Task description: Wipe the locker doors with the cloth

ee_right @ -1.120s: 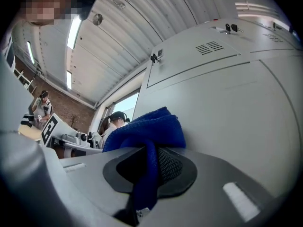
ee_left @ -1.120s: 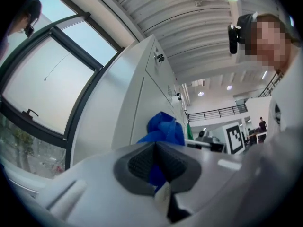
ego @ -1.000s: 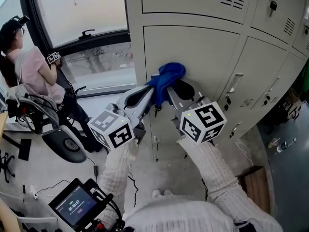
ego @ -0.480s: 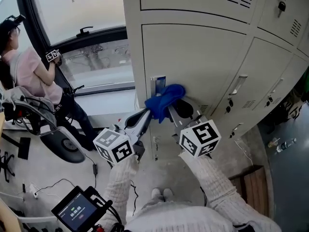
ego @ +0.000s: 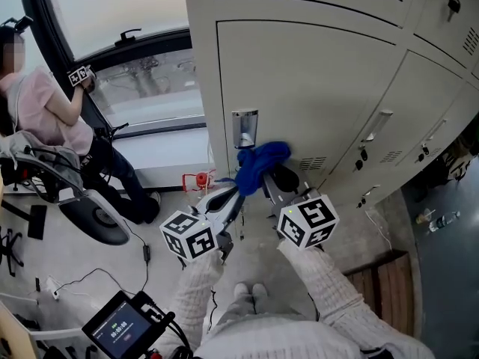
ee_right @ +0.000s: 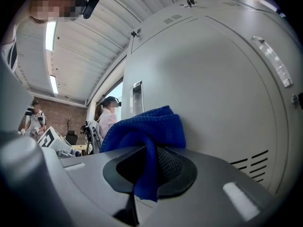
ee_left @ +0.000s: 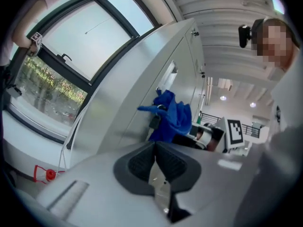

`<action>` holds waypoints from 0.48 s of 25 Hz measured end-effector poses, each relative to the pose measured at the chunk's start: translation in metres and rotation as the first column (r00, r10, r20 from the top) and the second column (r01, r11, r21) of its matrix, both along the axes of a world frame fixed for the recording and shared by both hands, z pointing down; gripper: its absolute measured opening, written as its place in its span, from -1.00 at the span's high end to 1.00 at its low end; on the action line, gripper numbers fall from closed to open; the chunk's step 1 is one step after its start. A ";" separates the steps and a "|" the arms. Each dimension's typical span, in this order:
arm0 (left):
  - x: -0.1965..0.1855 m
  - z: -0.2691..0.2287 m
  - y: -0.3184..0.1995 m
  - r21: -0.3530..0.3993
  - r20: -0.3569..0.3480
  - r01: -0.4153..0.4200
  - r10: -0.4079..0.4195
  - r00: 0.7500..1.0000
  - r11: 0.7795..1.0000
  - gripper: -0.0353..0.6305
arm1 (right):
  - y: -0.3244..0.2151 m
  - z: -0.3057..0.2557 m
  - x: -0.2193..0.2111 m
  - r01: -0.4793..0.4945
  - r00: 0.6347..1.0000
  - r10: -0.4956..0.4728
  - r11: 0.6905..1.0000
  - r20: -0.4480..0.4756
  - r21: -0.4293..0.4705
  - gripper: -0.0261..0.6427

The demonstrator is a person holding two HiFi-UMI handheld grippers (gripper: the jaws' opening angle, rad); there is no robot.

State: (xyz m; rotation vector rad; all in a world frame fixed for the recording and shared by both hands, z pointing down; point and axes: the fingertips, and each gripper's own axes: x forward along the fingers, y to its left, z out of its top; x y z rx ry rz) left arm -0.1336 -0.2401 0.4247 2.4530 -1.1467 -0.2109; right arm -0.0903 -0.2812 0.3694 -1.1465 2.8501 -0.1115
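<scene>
A blue cloth (ego: 260,164) is bunched against the lower part of a pale grey locker door (ego: 314,88), just under its metal handle plate (ego: 245,128). My right gripper (ego: 274,178) is shut on the cloth (ee_right: 144,134), which hangs down between its black pads. To its left, my left gripper (ego: 233,195) is shut with nothing in it; its pads (ee_left: 142,161) meet. From the left gripper view the cloth (ee_left: 170,117) shows ahead against the door, beside a hanging key.
More locker doors (ego: 408,137) run to the right, with handles and vents. A seated person (ego: 45,111) in a pink top is at the left by a window. A small screen (ego: 120,324) sits low at the left. A red object (ego: 199,179) lies on the floor.
The cloth and my right gripper have slid down the door, from above the handle plate to below it. My left gripper followed downward.
</scene>
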 end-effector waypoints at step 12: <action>0.012 0.025 0.000 -0.061 -0.010 -0.001 0.001 1.000 0.998 0.88 | -0.001 0.049 0.000 -0.007 0.999 0.002 0.995 -0.049 -0.095 0.77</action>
